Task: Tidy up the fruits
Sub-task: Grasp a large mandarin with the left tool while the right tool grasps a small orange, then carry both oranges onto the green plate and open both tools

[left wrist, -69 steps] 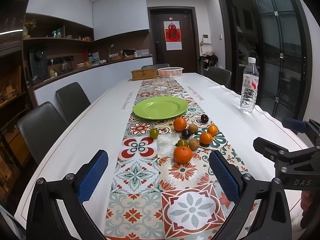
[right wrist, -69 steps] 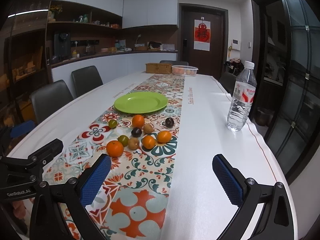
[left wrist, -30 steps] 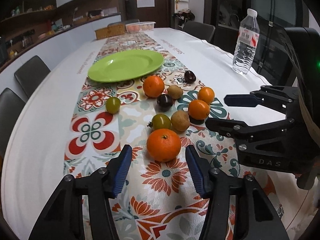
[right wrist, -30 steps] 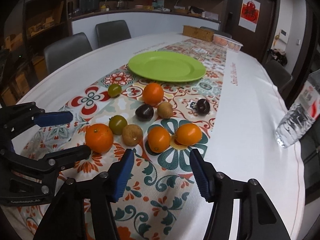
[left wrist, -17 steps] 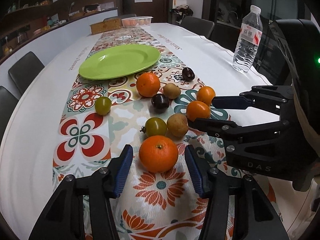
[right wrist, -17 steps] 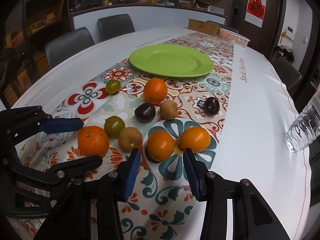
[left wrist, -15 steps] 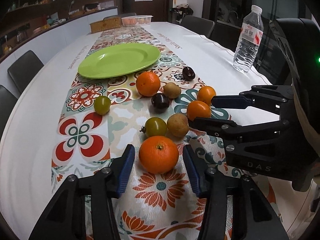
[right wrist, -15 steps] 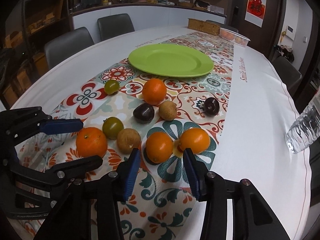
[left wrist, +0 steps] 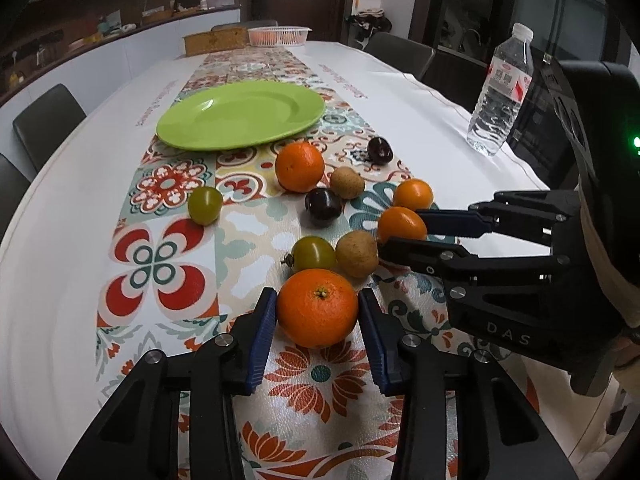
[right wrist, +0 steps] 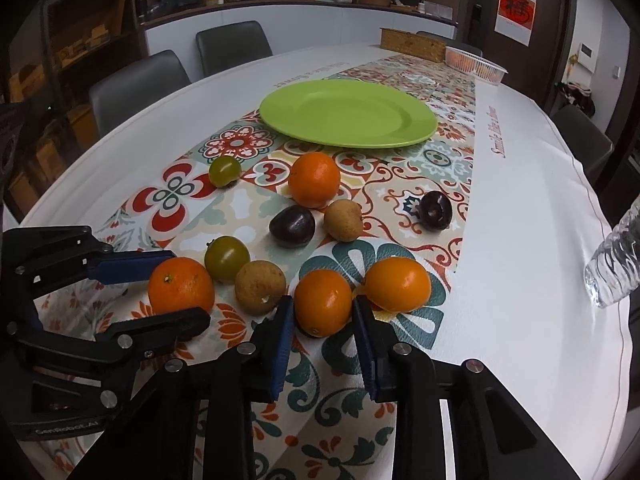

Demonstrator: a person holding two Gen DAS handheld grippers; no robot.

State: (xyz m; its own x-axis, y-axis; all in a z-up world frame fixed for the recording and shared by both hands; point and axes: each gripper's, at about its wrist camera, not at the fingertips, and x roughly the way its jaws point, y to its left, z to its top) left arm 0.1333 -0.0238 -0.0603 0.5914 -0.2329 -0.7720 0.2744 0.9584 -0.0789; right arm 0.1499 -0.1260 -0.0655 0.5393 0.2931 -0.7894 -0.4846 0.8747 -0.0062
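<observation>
left gripper (left wrist: 318,312): jaws just closed in, blue pads right against the nearest big orange (left wrist: 318,314) on the patterned runner (left wrist: 160,264)

right gripper (right wrist: 323,314): jaws just closed in too, clamped on a smaller orange (right wrist: 323,303)

fruit count: four oranges, two green tomatoes (left wrist: 314,253), two brown kiwis (left wrist: 357,253), two dark plums (left wrist: 323,207), all loose on the runner

green plate (left wrist: 240,116): empty, just past the fruit

white basket (left wrist: 279,35): far end, something orange inside, can't tell what
</observation>
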